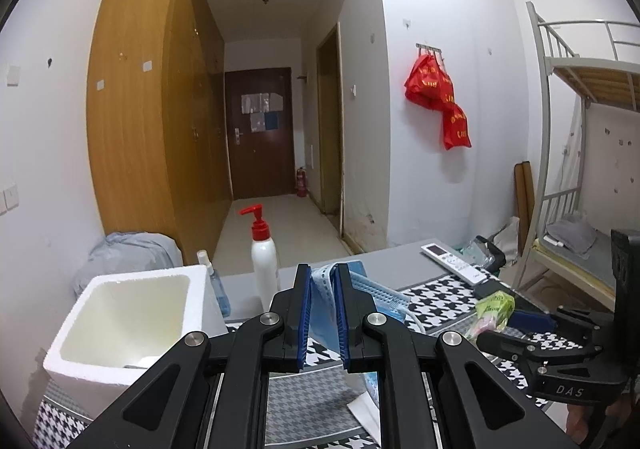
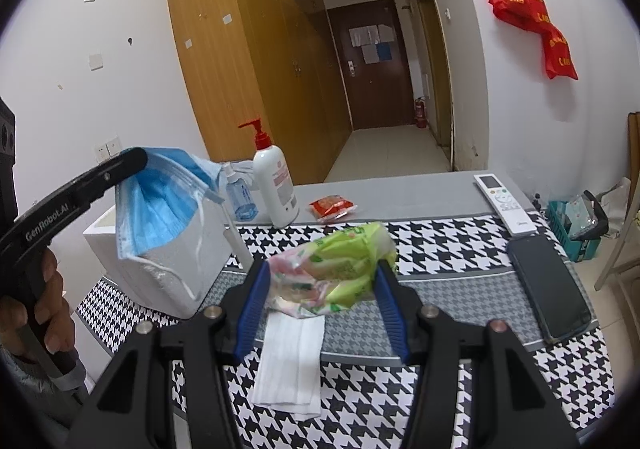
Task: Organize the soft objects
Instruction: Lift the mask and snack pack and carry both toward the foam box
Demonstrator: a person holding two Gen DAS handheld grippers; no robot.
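My left gripper (image 1: 323, 281) is shut on a blue face mask (image 1: 324, 299), held above the patterned table; in the right wrist view the blue face mask (image 2: 160, 197) hangs from the left gripper (image 2: 138, 161) in front of the white foam box (image 2: 176, 261). My right gripper (image 2: 324, 269) is shut on a green and pink tissue pack (image 2: 340, 265), lifted off the cloth; the same tissue pack (image 1: 494, 309) shows at the right in the left wrist view. The open white foam box (image 1: 120, 313) stands left of the mask. A folded white tissue (image 2: 290, 361) lies under the right gripper.
A white pump bottle (image 2: 276, 189), a small blue spray bottle (image 2: 238, 193) and a red snack packet (image 2: 332, 207) stand at the table's back. A white remote (image 2: 504, 203) and a dark phone (image 2: 550, 285) lie at the right. A person's hand (image 2: 36, 309) grips the left handle.
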